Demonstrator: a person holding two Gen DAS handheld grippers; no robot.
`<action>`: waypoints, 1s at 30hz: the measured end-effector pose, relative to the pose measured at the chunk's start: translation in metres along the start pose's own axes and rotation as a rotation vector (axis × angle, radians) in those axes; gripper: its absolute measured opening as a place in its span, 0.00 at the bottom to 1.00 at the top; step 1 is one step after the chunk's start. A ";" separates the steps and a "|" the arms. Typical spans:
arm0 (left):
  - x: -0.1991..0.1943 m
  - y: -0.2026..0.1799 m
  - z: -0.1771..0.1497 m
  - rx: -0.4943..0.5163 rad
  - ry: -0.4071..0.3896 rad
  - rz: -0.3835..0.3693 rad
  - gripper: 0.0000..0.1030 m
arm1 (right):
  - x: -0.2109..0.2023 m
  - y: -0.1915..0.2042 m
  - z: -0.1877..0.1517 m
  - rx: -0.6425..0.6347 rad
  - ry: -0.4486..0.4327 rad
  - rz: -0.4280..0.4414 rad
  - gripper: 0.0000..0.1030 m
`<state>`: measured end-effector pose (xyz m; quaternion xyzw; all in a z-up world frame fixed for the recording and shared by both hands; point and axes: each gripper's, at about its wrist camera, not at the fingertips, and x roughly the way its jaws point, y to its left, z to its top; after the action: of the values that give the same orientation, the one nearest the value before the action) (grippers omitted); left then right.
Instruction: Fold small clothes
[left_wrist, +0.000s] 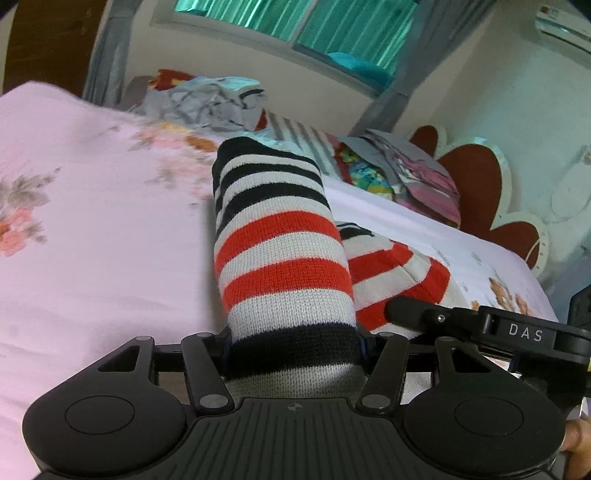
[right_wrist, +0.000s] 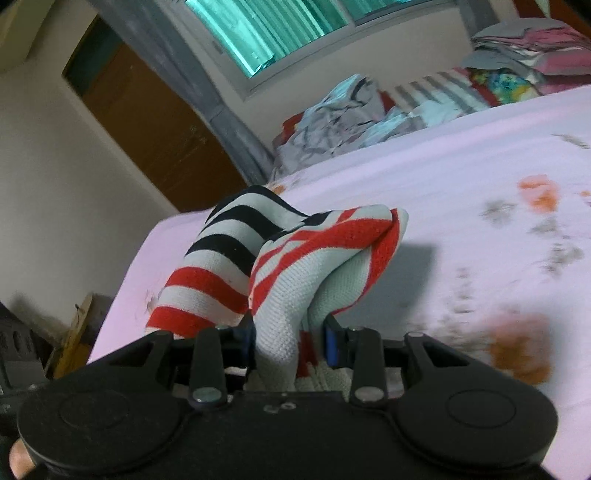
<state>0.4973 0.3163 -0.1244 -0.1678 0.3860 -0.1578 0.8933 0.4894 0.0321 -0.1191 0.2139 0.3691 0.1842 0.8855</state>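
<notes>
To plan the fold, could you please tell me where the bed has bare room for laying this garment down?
The pink floral sheet lies bare between the striped garment and the bed's near edge. The far side is crowded with a crumpled clothes pile and folded stack.

A pink floral bed sheet (left_wrist: 92, 229) covers the bed. Along its far edge lies a heap of crumpled laundry (right_wrist: 332, 114), beside folded stacks (right_wrist: 532, 55). Behind stand a teal-curtained window (left_wrist: 295, 22), a brown door (right_wrist: 147, 122) and a red headboard (left_wrist: 476, 184).
</notes>
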 end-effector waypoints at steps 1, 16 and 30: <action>0.002 0.011 -0.001 -0.007 -0.002 0.000 0.55 | 0.007 0.001 -0.001 -0.001 0.007 -0.002 0.33; 0.037 0.064 -0.033 -0.069 0.018 -0.002 0.68 | 0.042 -0.009 -0.030 0.049 0.097 -0.056 0.36; 0.051 0.068 -0.003 -0.103 -0.007 0.072 0.71 | 0.061 -0.023 -0.005 0.121 0.028 -0.164 0.35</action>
<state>0.5387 0.3558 -0.1876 -0.2002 0.3965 -0.1048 0.8898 0.5297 0.0435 -0.1694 0.2336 0.4081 0.0916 0.8778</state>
